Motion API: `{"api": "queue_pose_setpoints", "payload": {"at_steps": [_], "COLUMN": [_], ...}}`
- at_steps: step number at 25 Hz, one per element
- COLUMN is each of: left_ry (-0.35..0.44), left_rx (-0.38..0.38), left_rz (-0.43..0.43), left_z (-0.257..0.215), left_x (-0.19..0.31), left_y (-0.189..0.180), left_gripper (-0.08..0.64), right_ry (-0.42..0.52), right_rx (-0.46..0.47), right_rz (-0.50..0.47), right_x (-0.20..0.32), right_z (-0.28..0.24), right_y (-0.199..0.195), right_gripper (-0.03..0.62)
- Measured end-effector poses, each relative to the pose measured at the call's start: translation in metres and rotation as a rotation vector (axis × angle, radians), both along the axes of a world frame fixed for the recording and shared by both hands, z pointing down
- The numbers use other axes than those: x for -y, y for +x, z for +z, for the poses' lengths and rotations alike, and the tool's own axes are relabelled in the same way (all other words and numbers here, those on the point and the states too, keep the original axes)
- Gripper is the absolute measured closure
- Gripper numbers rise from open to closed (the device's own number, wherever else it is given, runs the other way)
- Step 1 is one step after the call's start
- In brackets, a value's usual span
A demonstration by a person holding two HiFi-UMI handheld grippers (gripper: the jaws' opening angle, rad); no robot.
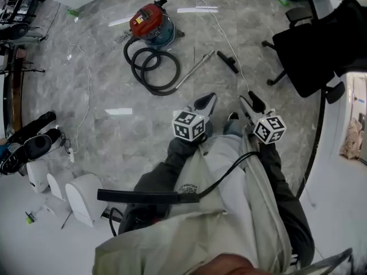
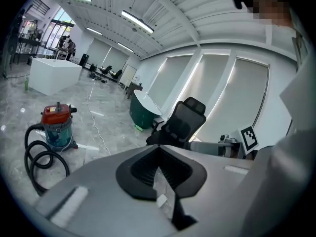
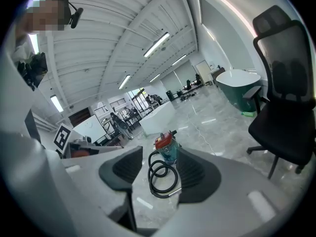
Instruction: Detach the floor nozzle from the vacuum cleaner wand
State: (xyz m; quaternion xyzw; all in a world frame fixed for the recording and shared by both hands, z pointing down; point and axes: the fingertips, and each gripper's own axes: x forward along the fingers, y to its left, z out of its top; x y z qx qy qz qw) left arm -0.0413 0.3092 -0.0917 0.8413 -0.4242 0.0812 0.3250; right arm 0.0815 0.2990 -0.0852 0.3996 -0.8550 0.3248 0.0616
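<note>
We are holding both grippers well apart from the nozzle [image 1: 227,62], which is lying on the floor [image 1: 114,136] ahead, at the right end of the slanting wand [image 1: 195,70]. The right gripper [image 1: 250,103], with its jaws wide and empty, is nearer. The left gripper [image 1: 205,103] is closed on nothing.

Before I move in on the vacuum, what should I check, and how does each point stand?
1. Left gripper open for a grasp: not ok; shut and empty.
2. Right gripper open: ok; empty.
3. Floor nozzle in view: ok; on the floor at the wand tip.
4. Nozzle joined to wand: cannot tell; there seems to be a small gap.
5. Approach free of snags: not ok; a white cable runs past the nozzle.
</note>
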Motion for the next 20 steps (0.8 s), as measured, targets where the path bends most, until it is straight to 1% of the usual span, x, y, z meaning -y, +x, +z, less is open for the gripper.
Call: {"api": "queue_pose_setpoints", "payload": {"at_steps": [4,8,16,20], "left_ry": [-0.002,0.023,0.017,0.022], "left_rx": [-0.015,-0.018,-0.012,-0.014], "left_rz": [-0.022,-0.028,-0.011,-0.013], "left_z": [0.000,-0.005,-0.003,-0.004], "left_x": [0.003,0.008,0.013,0.010], "left_y": [-0.006,-0.009,0.011,0.010], "left_gripper": [0.554,0.554,0.554,0.554], "right_ry": [0.017,0.057,0.072,0.075], "right_rx": [-0.011,-0.031,-0.050,-0.056], "right_rz": [0.003,0.002,0.012,0.014], "right_x": [0.000,0.002,0.005,0.002], "right_z": [-0.003,-0.009,-0.013,-0.015], "right_y": [-0.003,-0.005,0.012,0.011], "right_gripper": [0.385,0.387,0.397,0.403]}}
